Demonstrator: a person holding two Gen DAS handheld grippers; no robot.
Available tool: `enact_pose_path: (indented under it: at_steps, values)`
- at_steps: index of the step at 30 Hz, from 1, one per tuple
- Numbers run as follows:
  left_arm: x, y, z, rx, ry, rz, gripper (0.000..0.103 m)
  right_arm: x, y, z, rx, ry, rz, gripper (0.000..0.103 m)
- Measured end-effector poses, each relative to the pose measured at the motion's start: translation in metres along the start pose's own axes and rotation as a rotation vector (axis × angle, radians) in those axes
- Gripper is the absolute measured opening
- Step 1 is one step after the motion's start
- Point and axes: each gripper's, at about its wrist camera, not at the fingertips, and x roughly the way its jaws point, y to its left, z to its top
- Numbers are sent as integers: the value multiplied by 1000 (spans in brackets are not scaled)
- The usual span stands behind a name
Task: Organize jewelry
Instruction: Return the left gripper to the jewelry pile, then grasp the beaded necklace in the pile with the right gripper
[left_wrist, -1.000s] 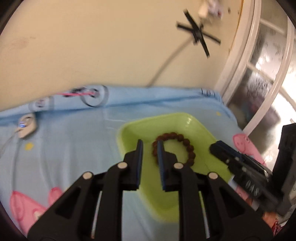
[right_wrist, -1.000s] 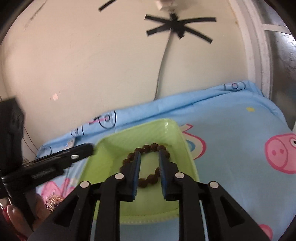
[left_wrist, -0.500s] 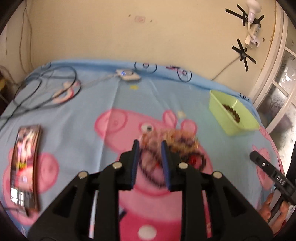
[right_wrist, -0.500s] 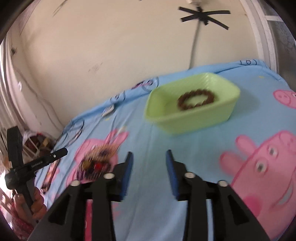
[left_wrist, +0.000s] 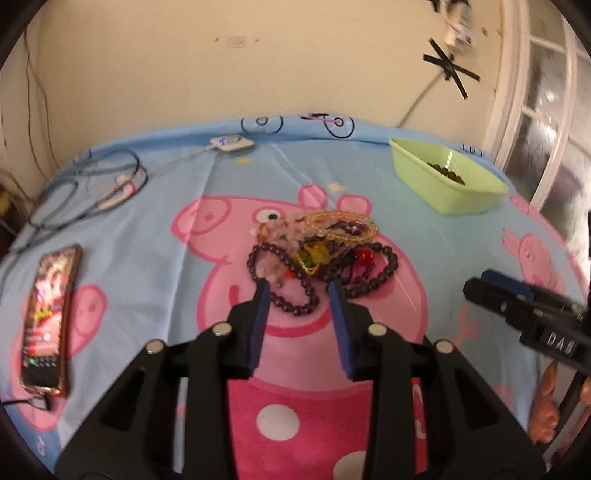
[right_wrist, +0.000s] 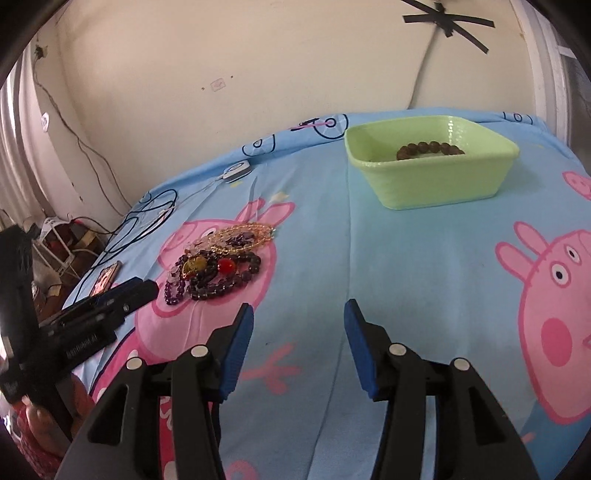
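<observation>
A bed under a light-blue cartoon-pig sheet (left_wrist: 155, 206) carries everything. On it lie a tangled heap of bead bracelets (left_wrist: 317, 251), a green tray (right_wrist: 436, 184) near the wall, a phone (left_wrist: 48, 317), and looped cables (left_wrist: 85, 192) with a small white device (left_wrist: 232, 144).

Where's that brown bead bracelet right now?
The brown bead bracelet lies inside the green tray, at the far right of the bedsheet, near the wall.

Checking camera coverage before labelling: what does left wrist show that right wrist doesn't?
Only the left wrist view: the right gripper reaching in from the right edge, and the phone's whole lit screen.

Only the right wrist view: the left gripper coming in from the left, and the clutter beside the bed.

Both: the pile of beaded jewelry on the blue sheet, the green bin with a brown bead bracelet inside, the cables, the taped wall.
</observation>
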Motion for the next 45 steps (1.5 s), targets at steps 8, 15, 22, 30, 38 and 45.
enact_pose_path:
  at_steps: [8, 15, 22, 30, 38, 45]
  values:
    - [-8, -6, -1, 28, -52, 25, 32, -7, 2, 1, -7, -43, 6, 27]
    - [-11, 65, -2, -321, -77, -72, 31, -7, -3, 2, 21, -40, 0, 27]
    - [4, 100, -8, -505, -28, -175, 31, -5, -4, 2, 32, -36, 11, 27]
    - [-5, 76, -2, -383, -62, -106, 31, -5, -1, 1, 18, -41, 25, 27]
    - [-2, 67, 0, -321, -41, -65, 32, -12, 8, -2, -43, -63, 54, 27]
    - [4, 58, 2, -275, -10, -51, 45, -14, 17, -4, -88, -55, 81, 27]
